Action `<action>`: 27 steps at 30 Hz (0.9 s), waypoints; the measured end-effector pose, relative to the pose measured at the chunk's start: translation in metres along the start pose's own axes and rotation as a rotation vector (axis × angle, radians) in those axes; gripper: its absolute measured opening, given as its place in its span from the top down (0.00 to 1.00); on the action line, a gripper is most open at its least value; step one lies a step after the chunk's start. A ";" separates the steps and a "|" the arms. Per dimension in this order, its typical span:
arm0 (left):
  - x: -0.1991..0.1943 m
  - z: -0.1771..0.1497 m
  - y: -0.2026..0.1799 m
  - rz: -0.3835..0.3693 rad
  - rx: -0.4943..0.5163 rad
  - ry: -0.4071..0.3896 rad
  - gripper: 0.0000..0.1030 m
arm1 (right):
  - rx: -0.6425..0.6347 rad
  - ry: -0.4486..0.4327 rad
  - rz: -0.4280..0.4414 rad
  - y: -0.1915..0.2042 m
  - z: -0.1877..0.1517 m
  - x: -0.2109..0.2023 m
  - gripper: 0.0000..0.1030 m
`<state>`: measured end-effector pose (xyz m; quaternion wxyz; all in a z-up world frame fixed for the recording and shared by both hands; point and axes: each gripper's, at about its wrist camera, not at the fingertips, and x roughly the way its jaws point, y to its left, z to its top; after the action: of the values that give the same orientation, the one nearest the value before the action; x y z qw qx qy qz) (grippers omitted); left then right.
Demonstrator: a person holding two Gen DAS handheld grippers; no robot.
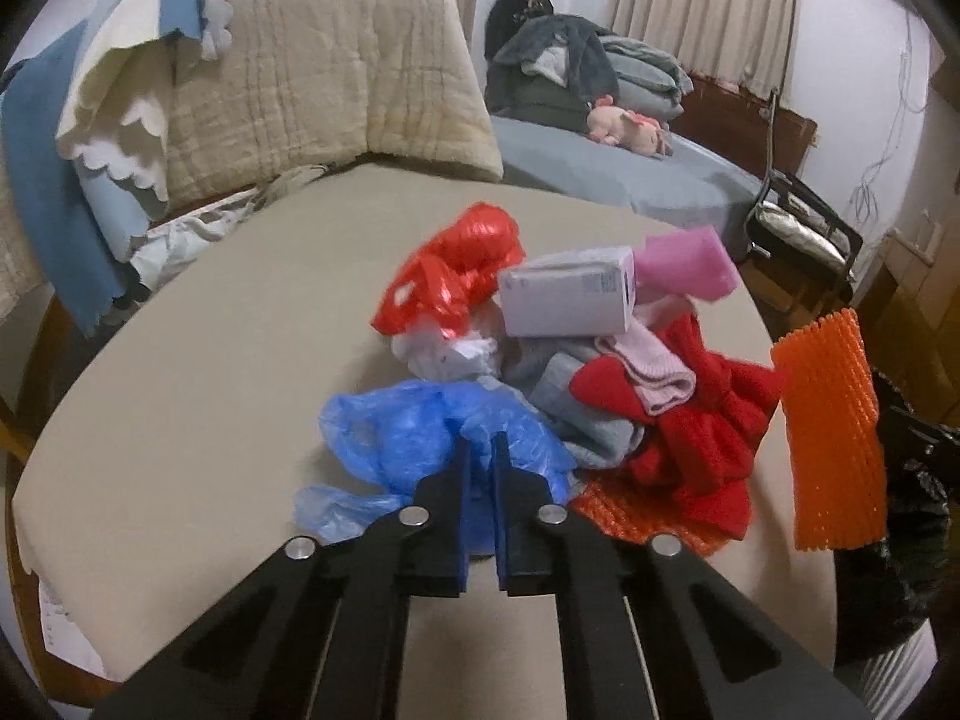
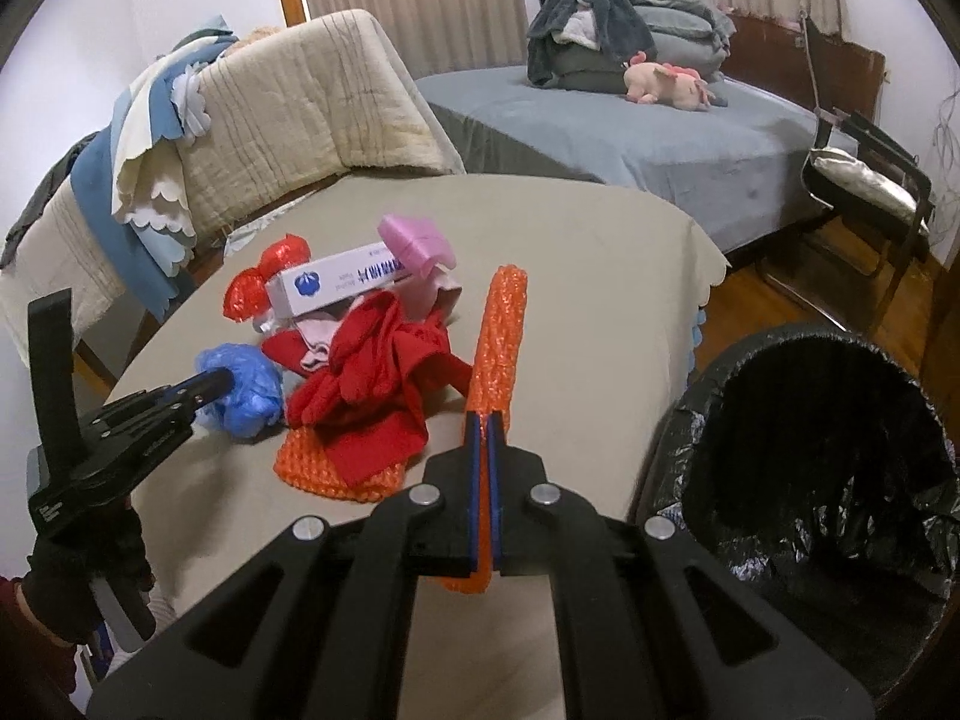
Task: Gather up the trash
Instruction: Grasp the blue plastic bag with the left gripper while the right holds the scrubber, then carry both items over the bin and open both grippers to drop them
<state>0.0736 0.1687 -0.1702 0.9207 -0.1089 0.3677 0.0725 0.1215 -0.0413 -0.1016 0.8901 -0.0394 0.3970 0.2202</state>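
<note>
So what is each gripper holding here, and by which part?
The left gripper is shut on a bunched fold of the blue plastic bag. The right gripper pinches the orange foam net at its lower end.

Both wrist views close, angled down over table [image 1: 180,360]; share clutter pile.
</note>
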 end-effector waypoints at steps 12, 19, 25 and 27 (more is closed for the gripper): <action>-0.055 0.027 -0.026 -0.059 0.042 -0.111 0.96 | 0.005 -0.074 -0.019 -0.009 0.009 -0.036 0.98; -0.070 0.039 -0.080 -0.187 0.115 -0.142 0.96 | 0.044 -0.107 -0.080 -0.039 0.004 -0.063 0.98; -0.066 0.041 -0.142 -0.319 0.194 -0.135 0.96 | 0.097 -0.133 -0.168 -0.077 -0.008 -0.087 0.99; -0.064 0.039 -0.161 -0.357 0.220 -0.128 0.96 | 0.120 -0.138 -0.203 -0.094 -0.014 -0.096 0.98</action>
<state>0.0878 0.0199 -0.0748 0.9468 -0.0661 0.2889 -0.1257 0.0950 -0.1636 -0.0519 0.9338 -0.0109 0.3411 0.1072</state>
